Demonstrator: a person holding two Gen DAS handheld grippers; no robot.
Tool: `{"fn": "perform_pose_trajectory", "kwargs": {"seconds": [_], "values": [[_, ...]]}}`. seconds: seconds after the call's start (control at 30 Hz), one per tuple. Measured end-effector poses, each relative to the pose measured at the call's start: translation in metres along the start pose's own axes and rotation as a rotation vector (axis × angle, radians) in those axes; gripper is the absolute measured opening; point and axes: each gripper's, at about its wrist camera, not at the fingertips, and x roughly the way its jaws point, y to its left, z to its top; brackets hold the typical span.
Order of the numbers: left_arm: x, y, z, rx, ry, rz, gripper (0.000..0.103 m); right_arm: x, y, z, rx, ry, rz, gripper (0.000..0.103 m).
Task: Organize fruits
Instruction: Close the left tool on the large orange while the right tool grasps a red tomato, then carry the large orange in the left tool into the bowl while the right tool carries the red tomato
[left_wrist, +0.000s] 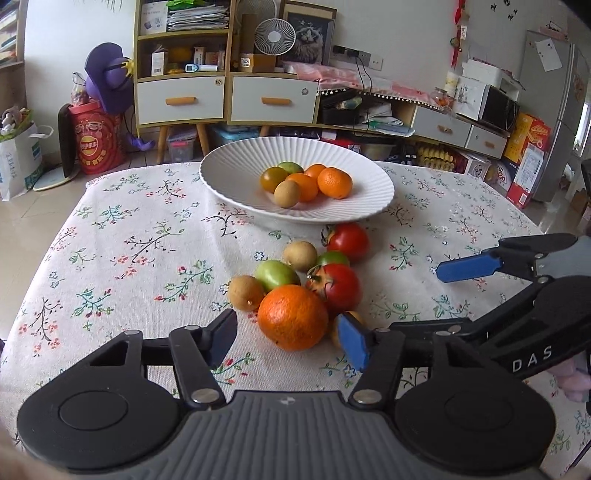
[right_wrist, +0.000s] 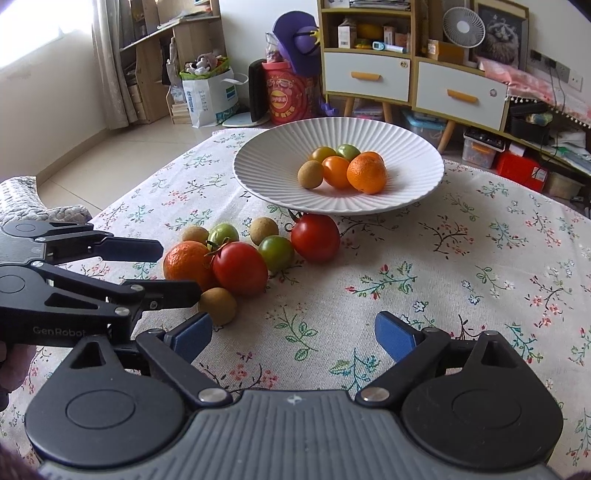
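The white plate on the counter holds six small fruits. Left tool – half open, astride the loose orange, pads not pressing. Right tool – wide open, empty, above the cloth.

Daylight enters through a curtained window onto pale floor tiles. Against the white wall stands a wooden cabinet with grey drawers; a small white fan sits on it.
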Motion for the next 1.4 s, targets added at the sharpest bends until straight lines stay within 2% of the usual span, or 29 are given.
{"fn": "perform_pose_trajectory", "kwargs": {"seconds": [0.1, 0.2, 0.33, 0.57, 0.87, 1.27, 1.33, 1.4], "values": [[0.004, 0.001, 0.003, -0.017, 0.016, -0.005, 0.05, 0.001, 0.0, 0.002, 0.0, 0.004, 0.004, 0.088], [0.009, 0.004, 0.003, -0.039, 0.047, -0.009, 0.045, 0.002, 0.001, 0.004, 0.007, 0.009, 0.013, 0.084], [0.008, 0.005, 0.003, -0.037, 0.059, -0.004, 0.044, 0.003, 0.001, 0.009, 0.039, 0.014, 0.032, 0.079], [-0.002, 0.014, -0.001, -0.028, 0.076, 0.028, 0.043, 0.008, 0.004, 0.021, 0.076, 0.012, 0.041, 0.077], [-0.013, 0.027, -0.007, -0.022, 0.097, 0.055, 0.043, 0.028, 0.018, 0.031, 0.117, 0.071, 0.056, 0.072], [-0.015, 0.032, -0.008, -0.018, 0.109, 0.06, 0.043, 0.037, 0.032, 0.033, 0.077, 0.094, 0.023, 0.047], [-0.015, 0.032, -0.008, -0.018, 0.109, 0.06, 0.043, 0.036, 0.031, 0.034, 0.082, 0.092, 0.022, 0.038], [-0.015, 0.032, -0.008, -0.017, 0.109, 0.06, 0.043, 0.037, 0.029, 0.035, 0.086, 0.096, 0.03, 0.038]]}}
